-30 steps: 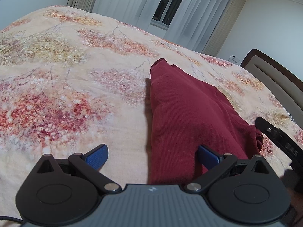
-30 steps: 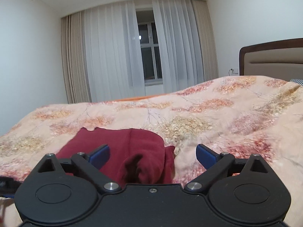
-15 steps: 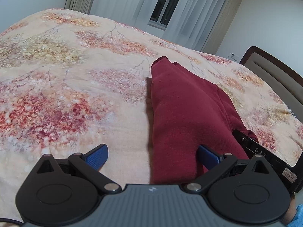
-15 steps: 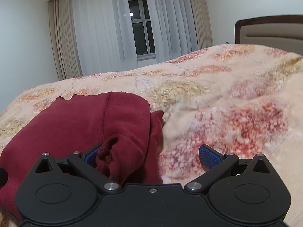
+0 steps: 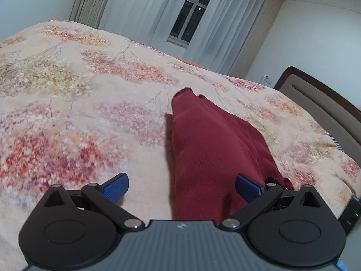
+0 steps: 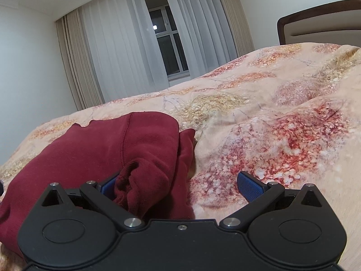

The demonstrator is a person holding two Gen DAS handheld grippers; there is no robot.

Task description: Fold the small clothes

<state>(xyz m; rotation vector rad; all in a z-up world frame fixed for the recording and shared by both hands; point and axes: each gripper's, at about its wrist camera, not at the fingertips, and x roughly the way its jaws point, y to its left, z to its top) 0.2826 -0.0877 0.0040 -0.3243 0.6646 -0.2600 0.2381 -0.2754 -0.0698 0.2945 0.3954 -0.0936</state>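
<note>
Maroon garment (image 5: 209,149) lying folded lengthwise on floral bedspread (image 5: 79,117).
Left gripper (image 5: 181,186) spread wide, straddling garment's near edge, gripping nothing. Right gripper (image 6: 180,184) also spread wide; bunched cuff (image 6: 140,180) sits against its left finger, not clamped.

A home bedroom. A wide bed (image 5: 94,103) with a floral peach bedspread (image 6: 282,122) fills both views (a brown-framed padded headboard (image 5: 320,106) at one end). Sheer white curtains (image 6: 126,52) hang over a dark window (image 6: 167,45), between plain white walls (image 6: 29,67).
</note>
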